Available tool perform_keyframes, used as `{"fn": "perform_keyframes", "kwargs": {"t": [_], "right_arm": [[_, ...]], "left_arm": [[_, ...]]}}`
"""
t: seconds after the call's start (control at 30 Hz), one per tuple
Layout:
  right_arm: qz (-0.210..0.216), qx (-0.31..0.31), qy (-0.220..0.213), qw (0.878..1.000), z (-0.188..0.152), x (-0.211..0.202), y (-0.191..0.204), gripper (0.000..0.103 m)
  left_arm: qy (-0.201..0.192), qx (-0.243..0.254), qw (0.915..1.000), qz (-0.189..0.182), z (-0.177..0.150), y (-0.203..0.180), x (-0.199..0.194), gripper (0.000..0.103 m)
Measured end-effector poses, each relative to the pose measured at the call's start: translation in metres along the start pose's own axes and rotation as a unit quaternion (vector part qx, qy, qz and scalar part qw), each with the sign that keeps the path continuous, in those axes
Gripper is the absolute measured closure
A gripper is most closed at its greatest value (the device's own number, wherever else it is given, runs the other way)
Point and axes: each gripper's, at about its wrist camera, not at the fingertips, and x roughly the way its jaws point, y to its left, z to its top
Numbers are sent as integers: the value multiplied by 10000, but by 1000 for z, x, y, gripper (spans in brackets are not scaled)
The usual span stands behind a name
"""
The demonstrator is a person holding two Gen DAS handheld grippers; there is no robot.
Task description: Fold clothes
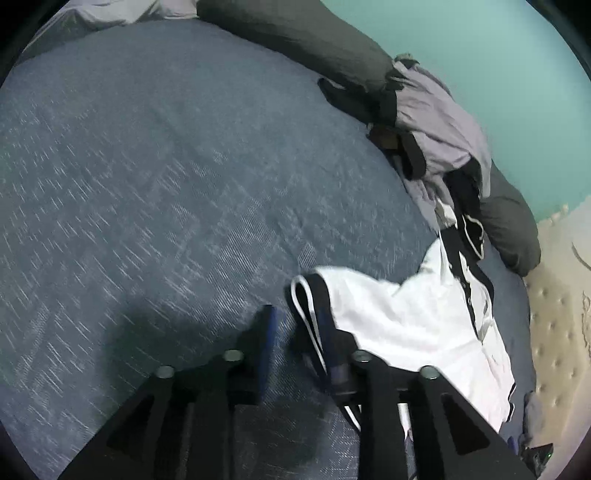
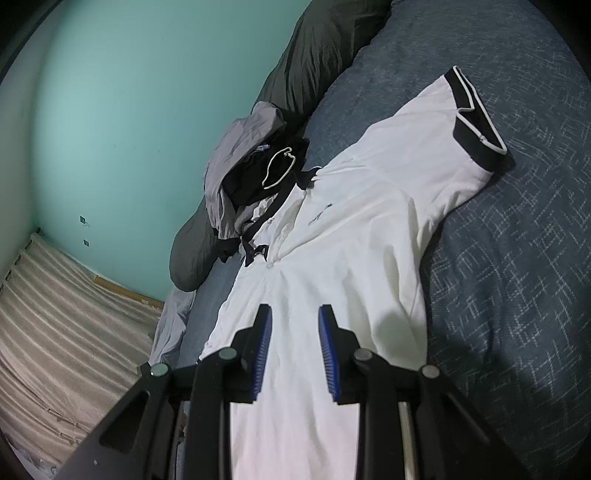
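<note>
White shirt (image 2: 343, 236), black white-edged sleeve cuffs; blue-grey crosshatch bedspread (image 1: 147, 166); teal wall (image 2: 129, 110); grey pillow (image 1: 295, 33).

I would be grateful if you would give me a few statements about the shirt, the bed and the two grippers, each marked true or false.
1. The white shirt lies spread on a blue bedspread. True.
2. The sleeve cuff is red. False: it is black with white piping.
3. The right gripper has its jaws parted over the shirt's body. True.
4. The wall behind the bed is yellow. False: it is pale green.
5. A crumpled grey and black pile of clothes sits near the shirt's collar. True.
6. The left gripper is far from the shirt. False: its jaws are parted at the sleeve cuff.
</note>
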Motion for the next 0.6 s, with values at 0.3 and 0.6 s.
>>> {"fn": "perform_keyframes", "kwargs": {"t": [0.3,0.6], "right_arm": [[-28,-50,30,10000,-2,0,0,78],[-65,-73,62,9999,-3,2,-1,78]], "left_arm": [[-4,-58,9999,-89,19,-8,17,66],[128,79,9999,-79,13,-15,28,98]]}}
